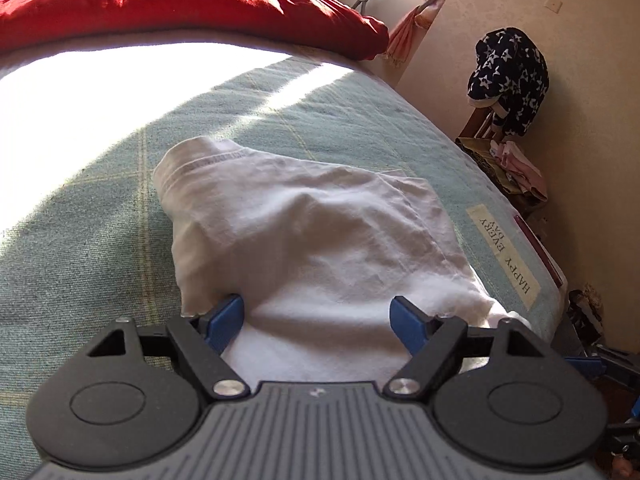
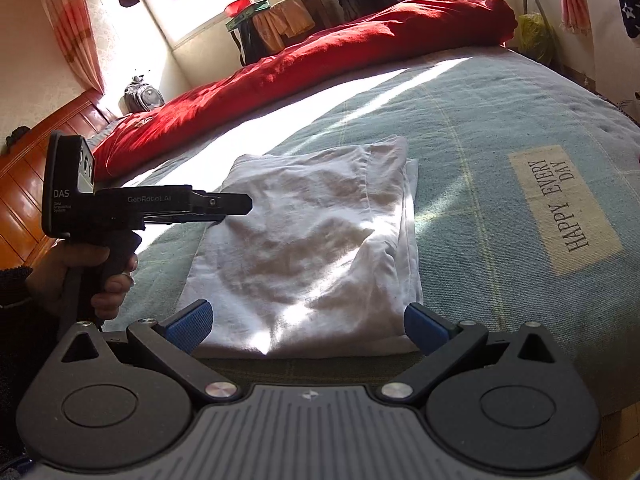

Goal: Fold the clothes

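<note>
Risk, left side: the left gripper stands wide over the near-left edge of the white garment. Its left pad sits at the edge of the cloth, where a raised fold hangs against it. If the gripper travels sideways from here, that pad could catch the fold and drag the layers out of line. Closing from this spread would probably bunch loose cloth between the pads rather than take a clean edge.

Risk, right side: the right gripper frames the near edge of the garment, close to the edge of the bed. A pull toward the person could slide the folded stack off the blanket.

Left gripper state: jaws wide apart, pads gripping nothing. White cloth lies between and beneath them. Whether the right pad touches cloth cannot be told.

Right gripper state: jaws wide apart, nothing held. The garment's near edge lies just ahead of and between the pads; contact cannot be confirmed.

Outward: the garment lies ahead of both grippers as a rough, creased rectangle with a second layer showing along its right side. A printed label lies to the right, a red quilt well beyond.
</note>
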`<state>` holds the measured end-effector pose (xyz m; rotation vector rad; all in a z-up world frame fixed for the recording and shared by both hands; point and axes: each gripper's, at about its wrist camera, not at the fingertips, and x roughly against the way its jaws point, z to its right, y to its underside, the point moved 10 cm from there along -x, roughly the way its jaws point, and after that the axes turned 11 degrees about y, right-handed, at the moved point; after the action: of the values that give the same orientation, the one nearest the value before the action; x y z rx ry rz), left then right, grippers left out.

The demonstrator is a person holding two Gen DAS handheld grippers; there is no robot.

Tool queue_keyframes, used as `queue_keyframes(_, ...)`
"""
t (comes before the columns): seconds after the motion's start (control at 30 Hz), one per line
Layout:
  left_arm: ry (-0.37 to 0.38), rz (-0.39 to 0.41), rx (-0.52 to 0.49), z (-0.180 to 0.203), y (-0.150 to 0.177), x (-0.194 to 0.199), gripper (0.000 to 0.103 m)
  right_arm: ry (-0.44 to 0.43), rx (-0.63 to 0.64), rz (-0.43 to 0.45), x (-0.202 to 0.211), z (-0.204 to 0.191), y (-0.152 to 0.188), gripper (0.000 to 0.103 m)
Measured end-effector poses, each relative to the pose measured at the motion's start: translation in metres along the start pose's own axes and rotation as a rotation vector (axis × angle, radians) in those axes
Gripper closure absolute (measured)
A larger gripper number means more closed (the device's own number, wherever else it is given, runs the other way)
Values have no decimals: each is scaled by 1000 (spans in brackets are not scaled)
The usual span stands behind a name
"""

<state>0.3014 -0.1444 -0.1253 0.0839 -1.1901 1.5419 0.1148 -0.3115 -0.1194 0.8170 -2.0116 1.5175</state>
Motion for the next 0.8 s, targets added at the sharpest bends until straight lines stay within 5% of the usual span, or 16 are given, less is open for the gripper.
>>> queue_keyframes(0.27, 12, 82, -49, 2, -42, 17, 21, 8, -32, 2, -9, 7, -7, 0)
queue_keyframes(0.43, -31, 25, 10, -32, -35, -13, 21, -5, -12, -14, -20, -3, -10, 0)
queue_keyframes(0.7, 64, 52, -32, -3, -43, 0, 20, -23, -22, 37, -15, 2, -24, 0)
queue_keyframes(0.8, 27, 19, -80, -13, -26, -19, 21, -60, -28, 77, -12, -4, -37, 0)
